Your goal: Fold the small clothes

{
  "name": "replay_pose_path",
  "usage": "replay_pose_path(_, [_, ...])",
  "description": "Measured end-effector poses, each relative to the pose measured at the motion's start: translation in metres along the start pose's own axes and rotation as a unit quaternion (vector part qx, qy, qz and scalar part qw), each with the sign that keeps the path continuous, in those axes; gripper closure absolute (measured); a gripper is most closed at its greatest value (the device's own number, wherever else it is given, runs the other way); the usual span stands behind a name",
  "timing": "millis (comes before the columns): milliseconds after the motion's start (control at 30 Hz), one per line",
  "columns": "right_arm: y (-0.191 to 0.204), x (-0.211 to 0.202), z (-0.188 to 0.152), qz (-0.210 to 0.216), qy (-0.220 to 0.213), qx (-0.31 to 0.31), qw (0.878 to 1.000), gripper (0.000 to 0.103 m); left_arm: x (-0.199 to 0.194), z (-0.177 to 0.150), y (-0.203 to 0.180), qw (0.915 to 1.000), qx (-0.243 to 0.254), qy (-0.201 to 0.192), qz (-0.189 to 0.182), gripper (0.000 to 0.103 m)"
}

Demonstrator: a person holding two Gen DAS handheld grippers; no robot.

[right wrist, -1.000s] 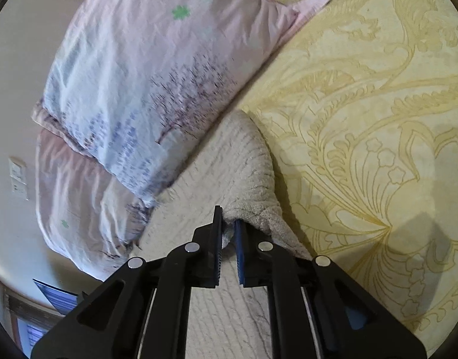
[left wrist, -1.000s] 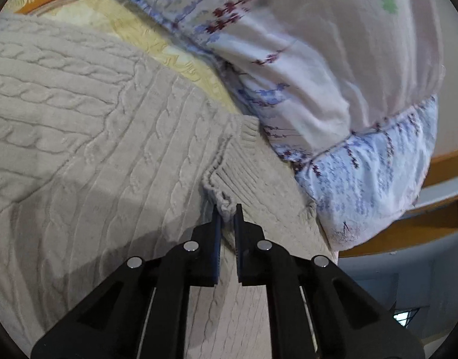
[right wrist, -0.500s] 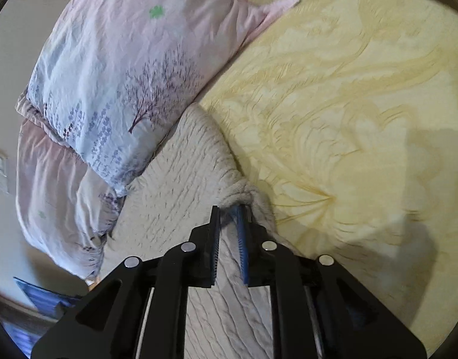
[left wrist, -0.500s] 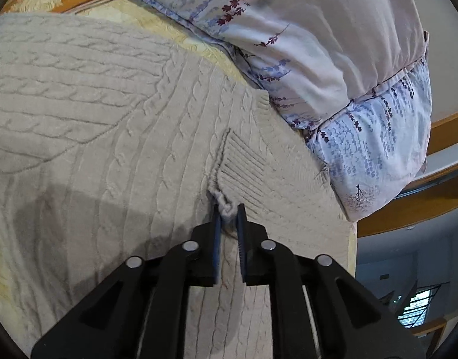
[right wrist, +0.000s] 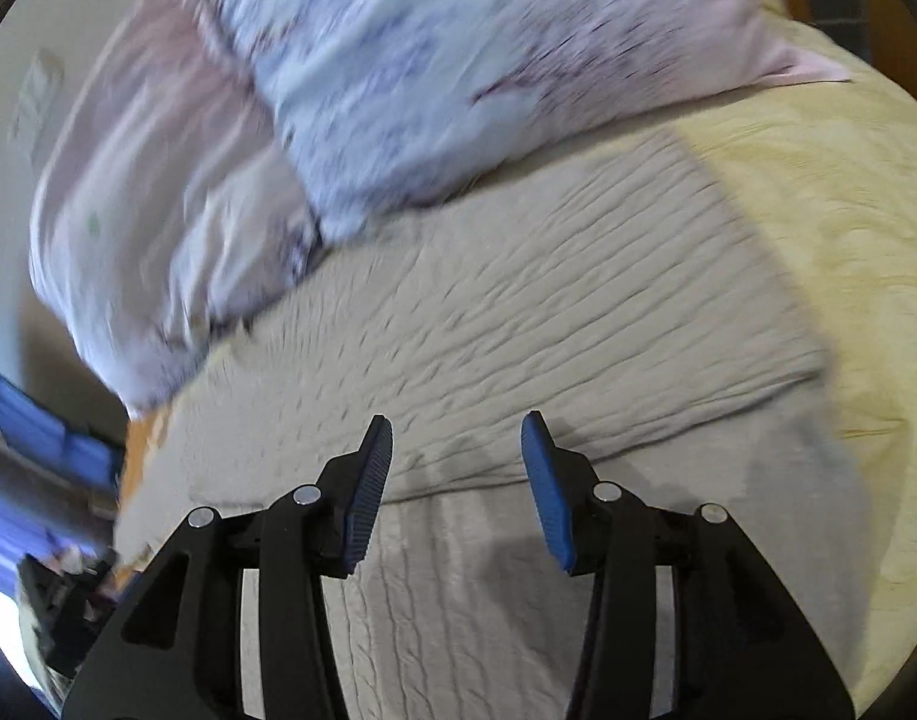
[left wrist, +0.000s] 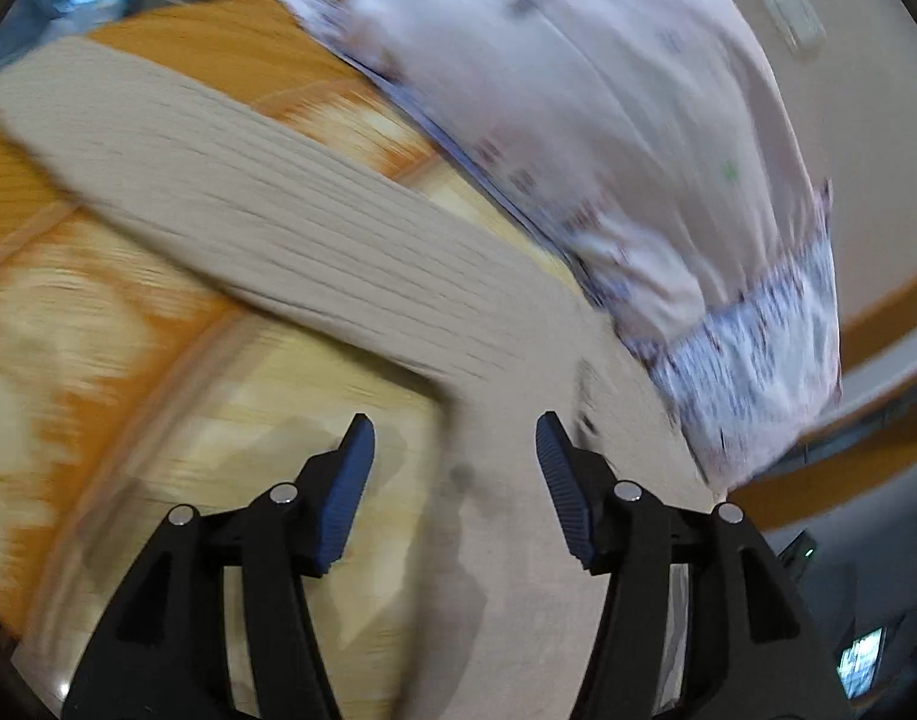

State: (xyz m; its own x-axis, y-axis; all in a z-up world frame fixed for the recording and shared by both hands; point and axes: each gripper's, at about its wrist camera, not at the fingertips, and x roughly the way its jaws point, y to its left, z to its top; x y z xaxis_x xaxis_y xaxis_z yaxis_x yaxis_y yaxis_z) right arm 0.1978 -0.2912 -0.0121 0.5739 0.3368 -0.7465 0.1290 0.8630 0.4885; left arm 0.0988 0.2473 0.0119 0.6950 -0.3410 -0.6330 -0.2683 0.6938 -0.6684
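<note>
A beige cable-knit sweater lies flat on the bed, with one part folded over the body. In the left wrist view its sleeve stretches out to the upper left across the bedspread. My left gripper is open and empty above the sweater's edge. My right gripper is open and empty just above the folded part. Both views are blurred by motion.
Two floral pink and lilac pillows lie against the sweater's far edge; they also show in the left wrist view. The yellow and orange patterned bedspread surrounds the sweater. A wooden bed frame runs at right.
Both grippers were shut on the sweater's edge and have let go and opened. Both have swung away, and the sweater part they carried now lies folded over the body.
</note>
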Motion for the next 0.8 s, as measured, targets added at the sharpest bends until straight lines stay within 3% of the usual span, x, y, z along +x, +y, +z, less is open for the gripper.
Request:
replay_pose_path(167, [0.022, 0.004, -0.007, -0.024, -0.007, -0.044, 0.999, 0.039, -0.033, 0.022, 0.061, 0.9950, -0.086, -0.048, 0.019, 0.046])
replay_pose_path(300, [0.014, -0.001, -0.007, -0.004, -0.002, -0.025, 1.000, 0.039, -0.038, 0.039, 0.090, 0.9880, -0.137, -0.067, 0.025, 0.047])
replay_pose_path(467, [0.011, -0.006, -0.007, 0.007, 0.000, -0.014, 1.000, 0.039, -0.028, 0.059, 0.115, 0.9766, -0.201, -0.076, 0.006, 0.059])
replay_pose_path(800, [0.010, -0.010, -0.007, 0.016, -0.001, -0.010, 1.000, 0.039, -0.032, 0.081, 0.142, 0.9570, -0.269, -0.108, -0.002, 0.076])
